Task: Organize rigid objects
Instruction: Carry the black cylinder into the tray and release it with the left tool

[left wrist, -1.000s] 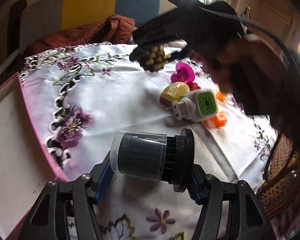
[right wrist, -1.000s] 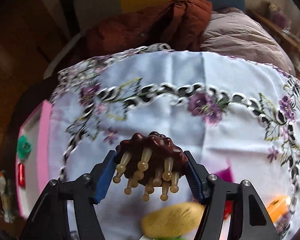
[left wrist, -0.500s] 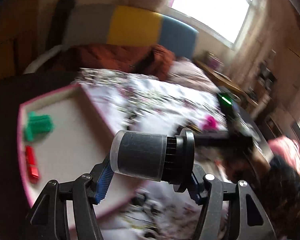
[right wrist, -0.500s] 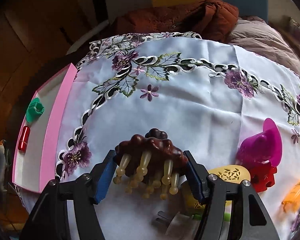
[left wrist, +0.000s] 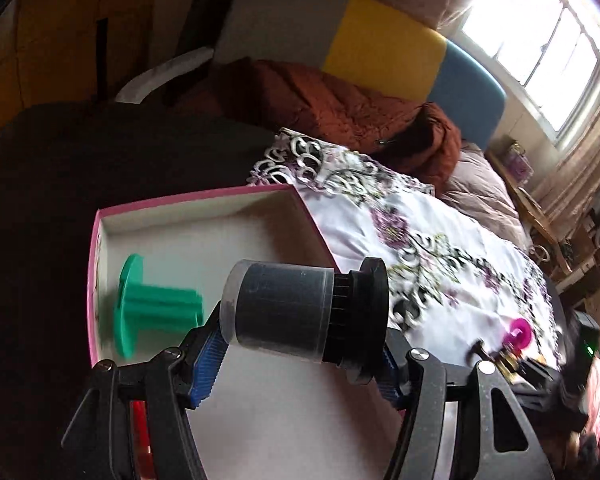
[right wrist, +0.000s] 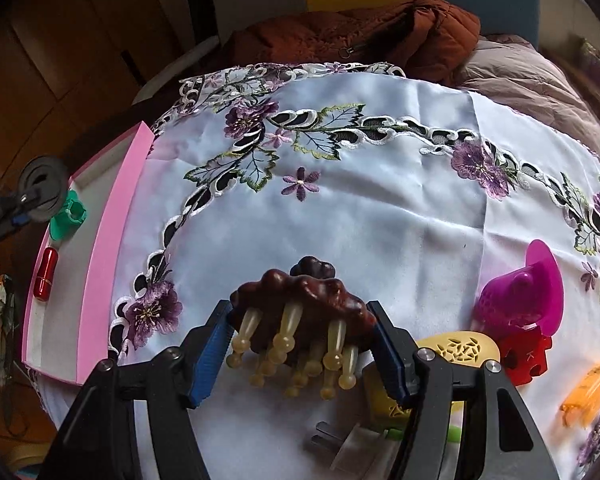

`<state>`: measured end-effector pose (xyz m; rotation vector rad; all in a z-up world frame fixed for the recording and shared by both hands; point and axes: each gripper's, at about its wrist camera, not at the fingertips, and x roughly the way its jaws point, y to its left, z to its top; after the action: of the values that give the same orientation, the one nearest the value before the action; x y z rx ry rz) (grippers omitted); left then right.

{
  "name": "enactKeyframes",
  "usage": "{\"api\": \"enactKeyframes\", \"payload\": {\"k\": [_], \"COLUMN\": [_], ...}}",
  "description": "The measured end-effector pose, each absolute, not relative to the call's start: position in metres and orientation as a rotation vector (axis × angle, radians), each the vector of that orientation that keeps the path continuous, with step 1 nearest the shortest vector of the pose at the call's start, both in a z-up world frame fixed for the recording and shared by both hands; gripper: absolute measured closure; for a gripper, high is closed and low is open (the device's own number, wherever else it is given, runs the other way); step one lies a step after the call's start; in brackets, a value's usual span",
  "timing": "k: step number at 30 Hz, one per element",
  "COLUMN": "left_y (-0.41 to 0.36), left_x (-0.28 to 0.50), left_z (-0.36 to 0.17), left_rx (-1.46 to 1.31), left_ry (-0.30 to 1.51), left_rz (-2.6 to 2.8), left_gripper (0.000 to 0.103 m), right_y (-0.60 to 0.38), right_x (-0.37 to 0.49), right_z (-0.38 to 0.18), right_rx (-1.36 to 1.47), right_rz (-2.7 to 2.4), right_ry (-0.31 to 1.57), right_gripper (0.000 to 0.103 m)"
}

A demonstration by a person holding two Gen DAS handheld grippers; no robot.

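My left gripper (left wrist: 300, 364) is shut on a black cylinder with a clear cap (left wrist: 296, 314), held over the pink-rimmed tray (left wrist: 188, 200). In the tray lie a green spool (left wrist: 148, 304) and a red capsule (right wrist: 45, 274). The left gripper and its cylinder (right wrist: 42, 188) also show in the right wrist view, above the tray (right wrist: 112, 240). My right gripper (right wrist: 300, 356) is shut on a brown wooden massage comb with pale pegs (right wrist: 300, 312), held above the flowered tablecloth (right wrist: 360, 200).
On the cloth at right lie a magenta scoop (right wrist: 528, 296), a red block (right wrist: 526, 356), a yellow oval piece (right wrist: 456, 350), an orange piece (right wrist: 588, 392) and a white plug adapter (right wrist: 356, 444). A brown jacket (right wrist: 360, 36) lies on the sofa behind.
My left gripper has carried the cylinder leftward from above the cloth to above the tray. My right gripper has pulled back toward the near side with the comb still in it.
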<state>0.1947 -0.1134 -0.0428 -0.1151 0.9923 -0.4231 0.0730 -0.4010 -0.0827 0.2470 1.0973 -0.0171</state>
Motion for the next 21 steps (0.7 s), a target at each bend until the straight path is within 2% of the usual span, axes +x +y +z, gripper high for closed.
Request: {"api": "enactKeyframes", "payload": {"k": [10, 11, 14, 21], "left_y": [-0.126, -0.127, -0.125, -0.115], "left_x": [0.232, 0.231, 0.226, 0.199], "left_z": [-0.073, -0.074, -0.070, -0.042], "left_rx": [-0.004, 0.009, 0.006, 0.026], "left_ry": [1.043, 1.045, 1.025, 0.952], "left_rz": [-0.337, -0.341, -0.356, -0.319], "left_gripper": [0.038, 0.037, 0.018, 0.018], "right_y": [-0.400, -0.400, -0.401, -0.395], "right_x": [0.074, 0.074, 0.075, 0.075], "right_z": [-0.083, -0.083, -0.084, -0.089], "right_rx": [0.231, 0.232, 0.234, 0.200], "right_rz": [-0.013, -0.013, -0.008, -0.018], "right_ry": [1.099, 1.099, 1.102, 1.121], "right_gripper": [0.037, 0.037, 0.037, 0.039]}}
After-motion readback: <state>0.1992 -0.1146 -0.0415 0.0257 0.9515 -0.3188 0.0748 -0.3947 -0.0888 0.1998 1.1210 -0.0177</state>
